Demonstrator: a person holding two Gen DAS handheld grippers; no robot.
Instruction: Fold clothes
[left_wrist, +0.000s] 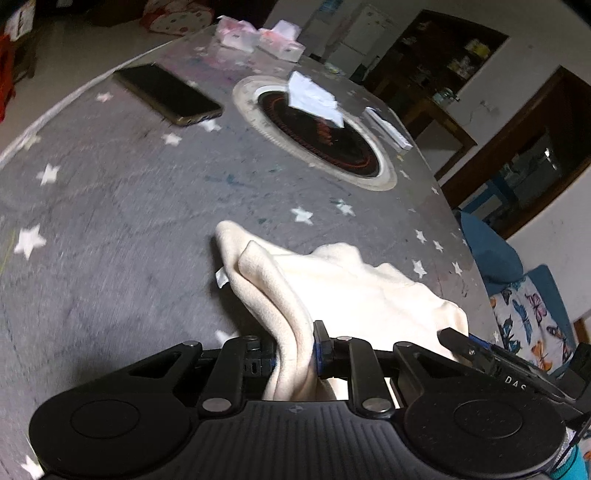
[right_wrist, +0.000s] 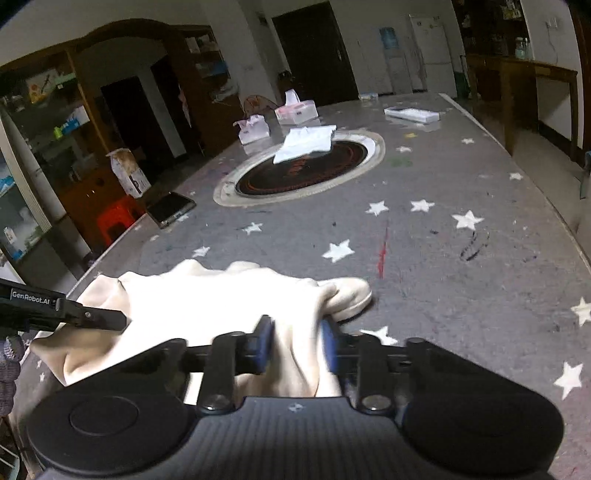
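A cream-coloured garment (left_wrist: 343, 284) lies bunched on the grey star-patterned table cover (left_wrist: 110, 206). My left gripper (left_wrist: 295, 347) is shut on one bunched edge of it, and the cloth runs down between the fingers. My right gripper (right_wrist: 297, 343) is shut on another edge of the same garment (right_wrist: 207, 299). Each gripper's tip shows in the other's view: the right one (left_wrist: 461, 341) at the cloth's right edge, the left one (right_wrist: 99, 317) at its left edge. The cloth spans between both grippers.
A round black hotplate (left_wrist: 317, 136) sits in the table's middle with a folded white cloth (left_wrist: 314, 98) on it. A dark phone (left_wrist: 166, 94), tissue packs (left_wrist: 258, 37) and a white box (right_wrist: 412, 114) lie farther back. The table edge (right_wrist: 554, 206) runs along the right.
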